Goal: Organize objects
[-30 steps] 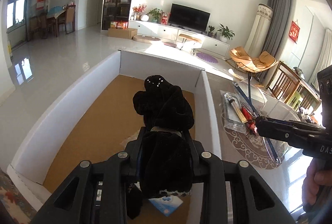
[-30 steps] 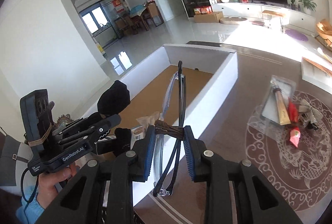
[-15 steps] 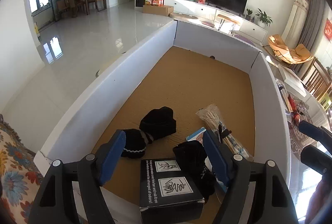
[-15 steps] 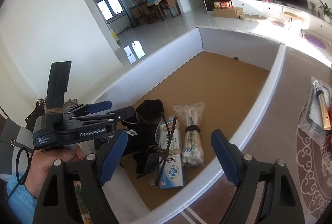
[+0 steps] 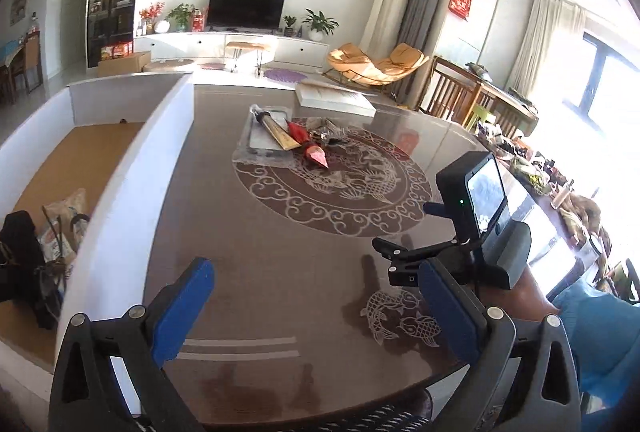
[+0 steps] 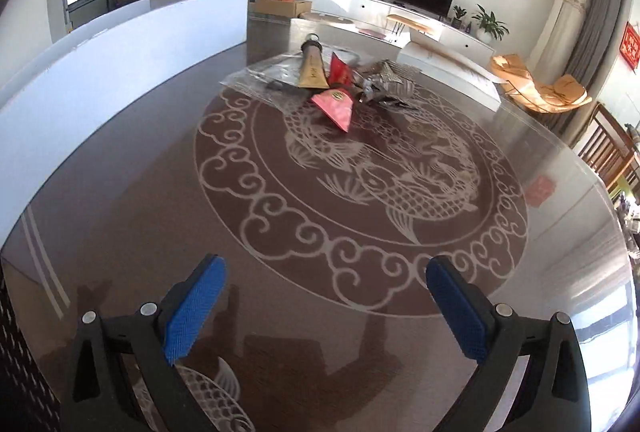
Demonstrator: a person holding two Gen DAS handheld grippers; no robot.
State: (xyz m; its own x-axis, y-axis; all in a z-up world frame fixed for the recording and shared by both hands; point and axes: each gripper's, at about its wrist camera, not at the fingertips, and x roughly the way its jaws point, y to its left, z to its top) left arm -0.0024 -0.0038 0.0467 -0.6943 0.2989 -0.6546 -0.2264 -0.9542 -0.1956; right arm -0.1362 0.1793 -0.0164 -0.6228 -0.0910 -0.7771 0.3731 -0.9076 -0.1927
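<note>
Both grippers are open and empty above the brown patterned table (image 5: 280, 244). My left gripper (image 5: 316, 308) hovers near the table's front edge, beside the white box (image 5: 132, 188) with a cardboard floor. In the box lie a black garment (image 5: 20, 264), a bag of cotton swabs (image 5: 64, 212) and glasses. My right gripper (image 6: 324, 308) faces a small pile at the table's far middle: a gold tube (image 6: 312, 72), red packets (image 6: 338, 104), a clear plastic bag (image 6: 264, 72) and crumpled silver foil (image 6: 384, 80). The pile also shows in the left wrist view (image 5: 296, 140). The right gripper's body shows in the left wrist view (image 5: 468, 232).
A flat white box (image 5: 336, 96) lies at the table's far edge. Wooden chairs (image 5: 452, 92) stand at the right. The white box's wall (image 6: 120, 56) runs along the table's left side.
Both grippers have swung from over the box to the table. The black garment and the glasses, held a second ago, now lie in the box.
</note>
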